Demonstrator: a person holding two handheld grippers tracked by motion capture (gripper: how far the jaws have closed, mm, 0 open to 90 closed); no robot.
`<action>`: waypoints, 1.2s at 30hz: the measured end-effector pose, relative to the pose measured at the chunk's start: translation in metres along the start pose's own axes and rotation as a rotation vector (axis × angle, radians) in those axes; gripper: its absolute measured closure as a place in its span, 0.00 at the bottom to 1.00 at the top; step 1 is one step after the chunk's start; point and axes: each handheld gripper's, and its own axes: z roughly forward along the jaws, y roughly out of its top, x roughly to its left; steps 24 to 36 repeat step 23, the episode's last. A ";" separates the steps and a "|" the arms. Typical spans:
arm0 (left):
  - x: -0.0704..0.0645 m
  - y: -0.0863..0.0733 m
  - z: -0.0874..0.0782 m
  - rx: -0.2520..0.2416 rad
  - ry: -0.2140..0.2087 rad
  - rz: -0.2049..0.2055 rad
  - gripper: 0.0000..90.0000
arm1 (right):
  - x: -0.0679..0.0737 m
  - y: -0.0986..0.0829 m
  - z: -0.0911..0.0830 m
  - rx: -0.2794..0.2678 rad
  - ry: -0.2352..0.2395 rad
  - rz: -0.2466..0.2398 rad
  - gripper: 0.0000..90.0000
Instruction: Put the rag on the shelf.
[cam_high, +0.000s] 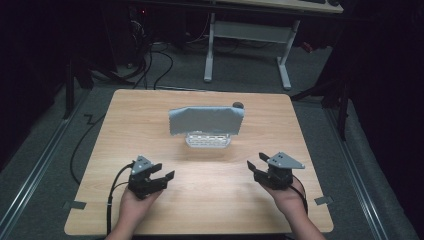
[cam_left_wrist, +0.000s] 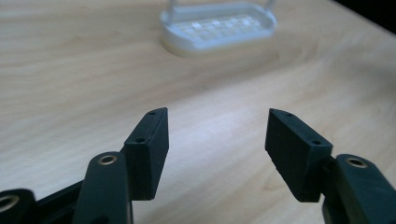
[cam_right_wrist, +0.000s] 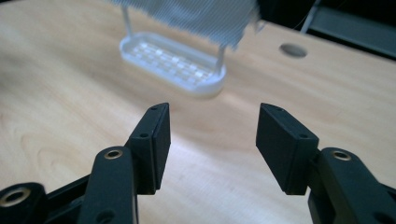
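Note:
A grey-blue cloth (cam_high: 206, 120) hangs over a small white rack whose slotted oval base (cam_high: 208, 140) stands in the middle of the wooden table (cam_high: 125, 115). The base (cam_left_wrist: 217, 29) lies ahead in the left gripper view; in the right gripper view the cloth (cam_right_wrist: 196, 16) drapes above the base (cam_right_wrist: 173, 63). My left gripper (cam_high: 164, 171) is held at the near left, open with nothing between its jaws. My right gripper (cam_high: 255, 164) is at the near right, also open and holding nothing. Both are well short of the rack.
A dark round hole (cam_right_wrist: 293, 50) sits in the tabletop behind the rack's right end. Pieces of tape (cam_high: 75, 204) mark the table's near corners. Beyond the table stands a white-legged desk (cam_high: 250, 35), with cables on the floor.

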 end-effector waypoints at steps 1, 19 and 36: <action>-0.005 -0.002 0.002 0.008 -0.014 0.009 0.45 | 0.004 -0.004 0.002 0.012 0.005 0.000 0.50; -0.016 -0.018 0.015 0.104 -0.054 0.044 0.43 | 0.033 -0.050 0.018 0.118 0.026 -0.032 0.48; -0.012 -0.019 0.013 0.100 -0.049 0.033 0.42 | 0.030 -0.050 0.019 0.112 0.029 -0.024 0.48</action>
